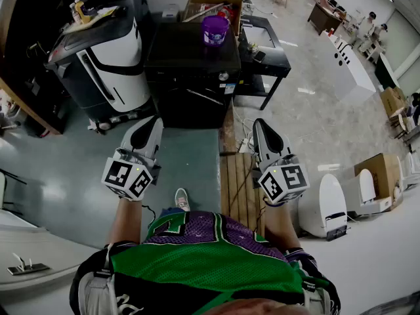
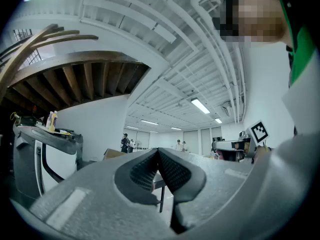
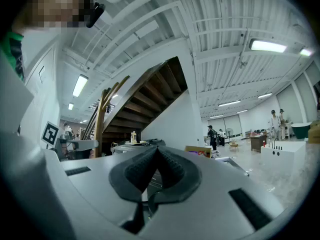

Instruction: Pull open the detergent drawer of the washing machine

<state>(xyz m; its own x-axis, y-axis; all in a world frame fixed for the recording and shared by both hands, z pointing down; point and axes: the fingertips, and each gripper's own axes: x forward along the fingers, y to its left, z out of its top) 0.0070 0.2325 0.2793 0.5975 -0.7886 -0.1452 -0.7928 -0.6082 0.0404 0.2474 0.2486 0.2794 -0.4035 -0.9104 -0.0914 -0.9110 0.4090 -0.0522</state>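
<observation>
Pads (image 2: 173, 169), black and ribbed, meet tip to tip on the left tongs (image 2: 158, 151) and the right tongs (image 3: 156, 149), gripping nothing.

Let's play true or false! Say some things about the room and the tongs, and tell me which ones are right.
1. A purple cup stands on the black machine. True.
2. The right tongs are wide open. False: they are shut, with nothing in them.
3. The left tongs are shut. True.
4. The person's shirt is red. False: it is green and purple.
</observation>
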